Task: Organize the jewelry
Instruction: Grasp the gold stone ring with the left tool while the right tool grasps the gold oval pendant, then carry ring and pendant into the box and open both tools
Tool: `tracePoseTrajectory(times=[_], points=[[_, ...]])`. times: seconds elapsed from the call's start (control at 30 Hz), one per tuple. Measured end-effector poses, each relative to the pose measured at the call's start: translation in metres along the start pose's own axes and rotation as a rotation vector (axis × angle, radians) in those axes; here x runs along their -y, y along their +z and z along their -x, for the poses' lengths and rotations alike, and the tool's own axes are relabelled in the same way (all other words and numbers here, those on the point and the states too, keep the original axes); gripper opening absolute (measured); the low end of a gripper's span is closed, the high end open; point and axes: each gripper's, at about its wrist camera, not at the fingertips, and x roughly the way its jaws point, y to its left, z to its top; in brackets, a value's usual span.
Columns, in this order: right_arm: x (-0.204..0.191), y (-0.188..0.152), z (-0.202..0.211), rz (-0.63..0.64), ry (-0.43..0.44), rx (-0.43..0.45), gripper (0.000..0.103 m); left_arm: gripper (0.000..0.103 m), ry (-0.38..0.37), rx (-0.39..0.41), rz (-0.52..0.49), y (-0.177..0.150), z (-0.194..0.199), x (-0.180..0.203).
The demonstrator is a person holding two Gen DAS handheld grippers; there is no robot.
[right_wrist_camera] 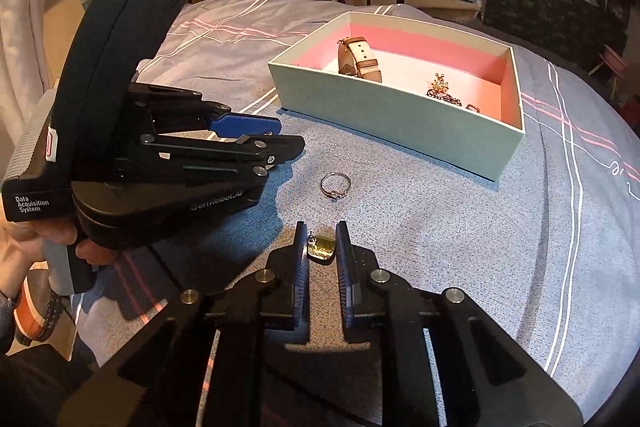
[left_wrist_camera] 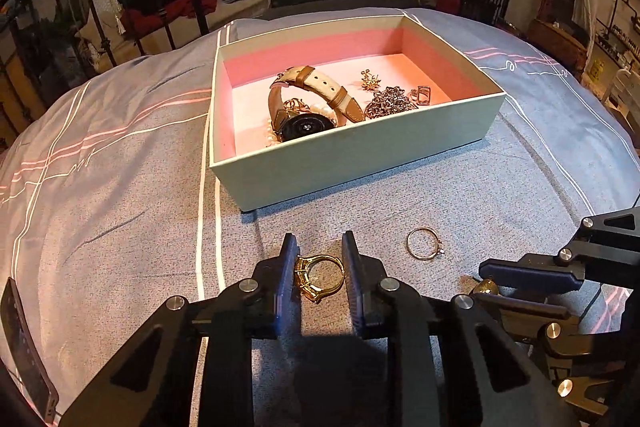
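- Left wrist view: my left claw [left_wrist_camera: 320,267] sits spread around a gold ring [left_wrist_camera: 319,277] on the bed [left_wrist_camera: 120,187].
- My right claw [right_wrist_camera: 322,247] is spread around a small gold charm [right_wrist_camera: 322,248].

On the blue-grey bedspread [right_wrist_camera: 460,227], the right gripper [right_wrist_camera: 322,247] sits low with its jaws parted around a small gold earring [right_wrist_camera: 321,248], which lies between the blue pads, close to the left one, though whether either pad touches it I can't tell. Just ahead lies a thin ring [right_wrist_camera: 335,184] with a small setting, alone on the cloth, and off to the left a hand [right_wrist_camera: 60,239] holds the left gripper [right_wrist_camera: 280,141], seen side-on. Farther back stands a pale green box [right_wrist_camera: 400,119] with a pink lining, holding a tan-strapped watch [right_wrist_camera: 358,61], a gold flower-shaped brooch [right_wrist_camera: 440,83] and a dark chain [right_wrist_camera: 446,98].
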Motion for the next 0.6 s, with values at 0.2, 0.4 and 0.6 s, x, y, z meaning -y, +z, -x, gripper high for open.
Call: tracePoseTrajectory(times=[0.2,0.4,0.6], points=[[0.004,-0.004,0.006,-0.016,0.001,0.004,0.015,0.023,0.003,-0.009,0.027,0.000,0.003,-0.004],[0.007,-0.001,0.003,-0.029,0.000,0.007,0.015,0.023,0.005,-0.019,0.041,0.001,0.002,-0.005],[0.008,0.006,0.009,-0.023,-0.006,0.036,0.015,0.023,0.009,0.003,0.038,0.010,0.008,-0.005]])
